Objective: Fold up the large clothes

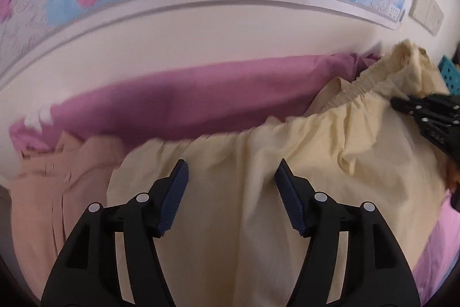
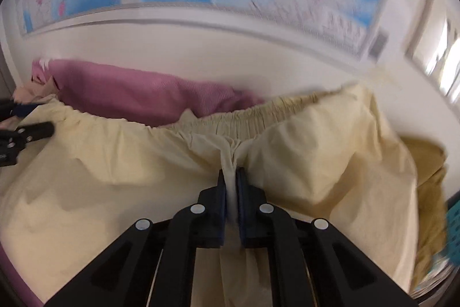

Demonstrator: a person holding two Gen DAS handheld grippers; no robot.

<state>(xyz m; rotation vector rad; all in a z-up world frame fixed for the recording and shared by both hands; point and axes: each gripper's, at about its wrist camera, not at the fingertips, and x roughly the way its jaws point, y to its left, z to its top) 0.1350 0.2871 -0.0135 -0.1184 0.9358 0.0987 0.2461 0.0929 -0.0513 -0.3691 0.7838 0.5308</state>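
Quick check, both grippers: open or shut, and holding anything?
Left gripper: open, jaws apart over the pale yellow garment, gripping nothing.
Right gripper: shut, pinching a fold of the pale yellow garment just below its elastic waistband.

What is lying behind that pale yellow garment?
Behind the yellow garment a purple cloth stretches along the white wall, with a peach garment beside it. How far the purple cloth continues underneath is covered.
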